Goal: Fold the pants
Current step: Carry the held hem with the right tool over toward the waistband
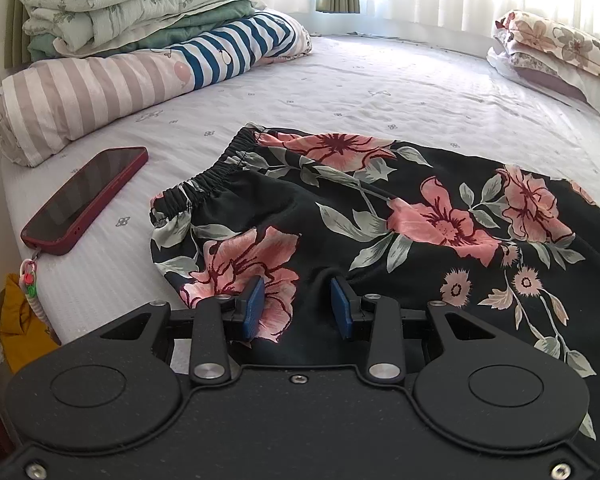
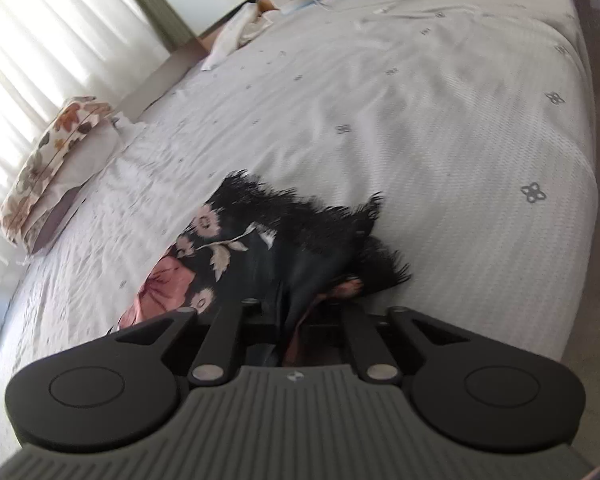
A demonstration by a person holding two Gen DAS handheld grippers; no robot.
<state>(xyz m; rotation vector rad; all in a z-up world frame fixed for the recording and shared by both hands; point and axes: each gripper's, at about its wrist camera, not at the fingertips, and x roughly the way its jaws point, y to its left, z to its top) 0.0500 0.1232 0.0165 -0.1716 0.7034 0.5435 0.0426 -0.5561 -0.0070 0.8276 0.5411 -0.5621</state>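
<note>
1. The bed (image 1: 340, 80) carries everything: folded quilts (image 1: 120, 0) stacked at its far left corner, a floral pillow (image 1: 560, 48) at the far right.
2. The floral black pants (image 1: 400, 216) lie spread near its front edge.
3. A red phone (image 1: 86, 198) lies just left of the waistband.
4. The left gripper (image 1: 298, 308), jaws partly apart, rests on the fabric without pinching it.
5. The right gripper (image 2: 300, 320) has bunched pants fabric between its fingers; its pads are hidden, so the grip cannot be told.

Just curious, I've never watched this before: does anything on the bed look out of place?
A red phone lies on the sheet beside the floral pants, near the bed's edge, its charm dangling over. Odd beside laundry, but clear of the pants.
</note>
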